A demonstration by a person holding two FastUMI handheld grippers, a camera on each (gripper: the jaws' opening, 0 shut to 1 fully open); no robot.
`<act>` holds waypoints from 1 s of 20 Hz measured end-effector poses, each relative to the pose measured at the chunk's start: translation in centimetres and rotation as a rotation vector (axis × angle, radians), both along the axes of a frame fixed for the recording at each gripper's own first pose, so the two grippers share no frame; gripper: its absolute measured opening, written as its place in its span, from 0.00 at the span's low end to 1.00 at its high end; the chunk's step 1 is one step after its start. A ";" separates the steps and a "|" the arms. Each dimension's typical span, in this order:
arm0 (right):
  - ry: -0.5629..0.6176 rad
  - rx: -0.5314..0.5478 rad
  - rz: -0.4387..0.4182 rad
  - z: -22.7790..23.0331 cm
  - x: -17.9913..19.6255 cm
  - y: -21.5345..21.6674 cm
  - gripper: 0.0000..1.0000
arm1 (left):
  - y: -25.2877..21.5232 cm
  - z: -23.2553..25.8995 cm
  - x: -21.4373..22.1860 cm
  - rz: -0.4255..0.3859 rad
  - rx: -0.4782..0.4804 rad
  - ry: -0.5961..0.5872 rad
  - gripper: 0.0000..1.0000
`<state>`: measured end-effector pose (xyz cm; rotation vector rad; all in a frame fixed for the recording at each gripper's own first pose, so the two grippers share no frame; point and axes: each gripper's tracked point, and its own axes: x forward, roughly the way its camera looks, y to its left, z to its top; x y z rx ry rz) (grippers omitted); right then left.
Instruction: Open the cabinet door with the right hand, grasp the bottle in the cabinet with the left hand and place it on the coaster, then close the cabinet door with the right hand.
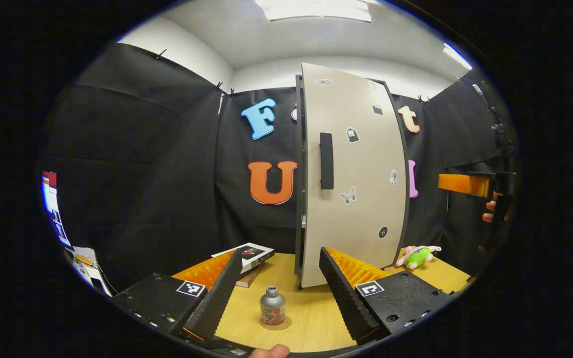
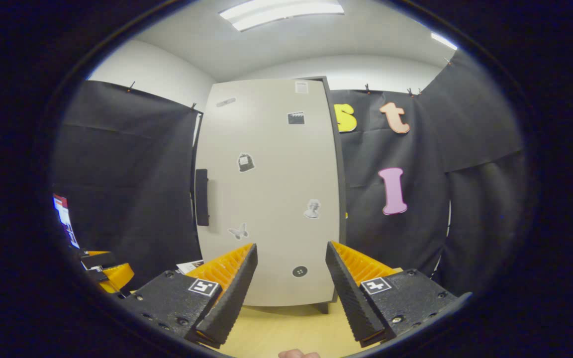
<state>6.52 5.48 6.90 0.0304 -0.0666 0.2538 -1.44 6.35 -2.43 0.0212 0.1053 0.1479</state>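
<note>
Both tongs are held spread, nothing pinched between the fingers.

From the left gripper view, the left gripper (image 1: 279, 293) is seen with the bottle (image 1: 272, 307) at 6 o'clock between its fingers, untouched, upright on the coaster (image 1: 275, 324) on the table (image 1: 311, 308). Farther off, the cabinet door (image 1: 353, 174) appears slightly ajar, though this is hard to judge. At 3 o'clock the right gripper (image 1: 463, 185) is seen. In its own view, the right gripper (image 2: 291, 293) faces the door at 12 o'clock.
</note>
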 end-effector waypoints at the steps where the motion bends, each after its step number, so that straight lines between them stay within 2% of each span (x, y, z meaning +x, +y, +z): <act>1: -0.006 -0.002 -0.029 0.0 -1.2 -1.5 0.89 | -0.8 -0.1 0.0 -0.021 -0.011 0.007 0.94; 6: -0.002 0.015 -0.176 -1.5 -6.3 -7.7 0.89 | -4.2 0.8 -0.4 -0.090 -0.050 -0.011 0.94; 9: 0.036 0.003 -0.273 -4.5 -8.9 -11.1 0.89 | -5.5 0.7 -0.8 -0.126 -0.032 -0.010 0.94; 13: 0.089 -0.053 -0.370 -8.6 -9.8 -14.4 0.89 | -6.1 1.1 -1.6 -0.137 -0.031 -0.035 0.94; 20: 0.109 -0.002 -0.337 -10.1 -10.0 -13.7 0.89 | -5.7 0.9 -2.6 -0.117 -0.032 -0.053 0.94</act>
